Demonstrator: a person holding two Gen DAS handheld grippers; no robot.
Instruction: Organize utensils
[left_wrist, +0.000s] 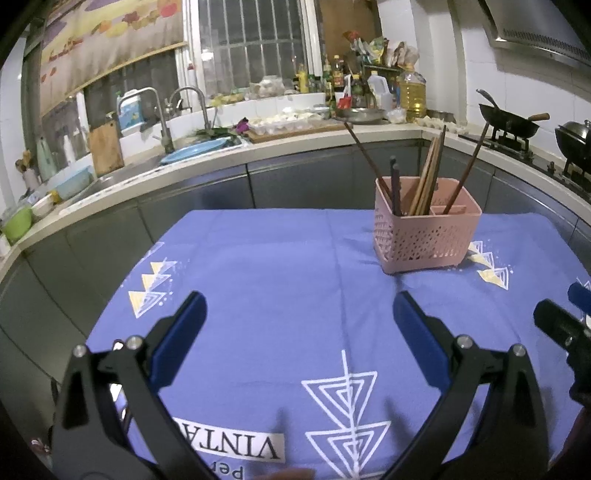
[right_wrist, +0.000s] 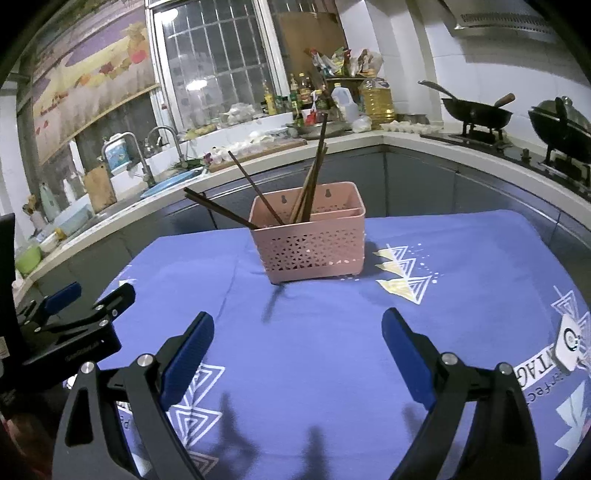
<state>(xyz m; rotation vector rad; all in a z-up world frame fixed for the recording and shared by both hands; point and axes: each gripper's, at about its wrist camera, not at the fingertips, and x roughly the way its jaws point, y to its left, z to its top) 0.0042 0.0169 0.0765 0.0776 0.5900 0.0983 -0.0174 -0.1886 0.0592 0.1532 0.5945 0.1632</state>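
Leaning chopsticks in pink basket

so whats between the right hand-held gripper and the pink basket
Only bare blue tablecloth lies between the right hand-held gripper and pink basket, per the right wrist view.

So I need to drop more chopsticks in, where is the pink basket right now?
The pink basket stands on the blue tablecloth toward its far edge, ahead and right in the left wrist view, near centre in the right wrist view, beside the yellow triangle print.
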